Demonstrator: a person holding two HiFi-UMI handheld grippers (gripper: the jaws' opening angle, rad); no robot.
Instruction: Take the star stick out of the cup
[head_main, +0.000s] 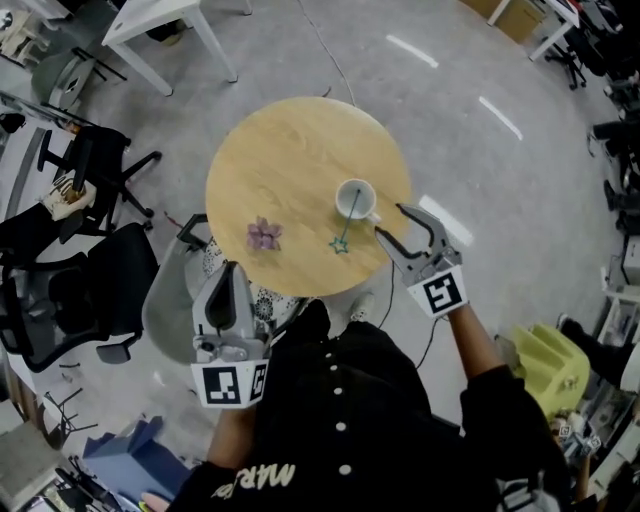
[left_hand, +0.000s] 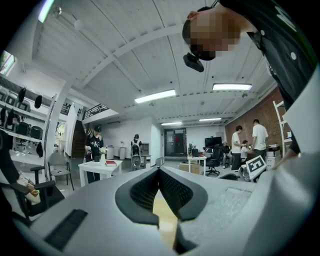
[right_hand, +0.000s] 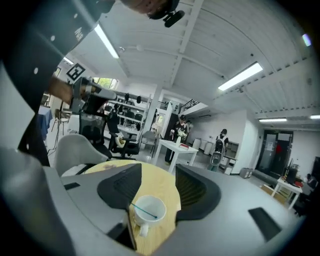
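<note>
A white cup (head_main: 355, 200) stands on the round wooden table (head_main: 290, 150), right of its middle. A thin teal star stick (head_main: 347, 222) leans out of the cup, its star (head_main: 341, 245) hanging past the rim on my side. My right gripper (head_main: 389, 219) is open just right of the cup, apart from it. In the right gripper view the cup (right_hand: 148, 210) sits low between the spread jaws (right_hand: 158, 172), with the stick (right_hand: 145, 213) lying across its mouth. My left gripper (head_main: 232, 268) hovers at the table's near edge, shut (left_hand: 160, 172) and holding nothing.
A small purple flower-like object (head_main: 264, 235) lies on the table left of the star. A grey chair (head_main: 175, 300) stands under the table's near-left edge, black office chairs (head_main: 70, 290) further left. White tables (head_main: 165, 30) and several people are in the room beyond.
</note>
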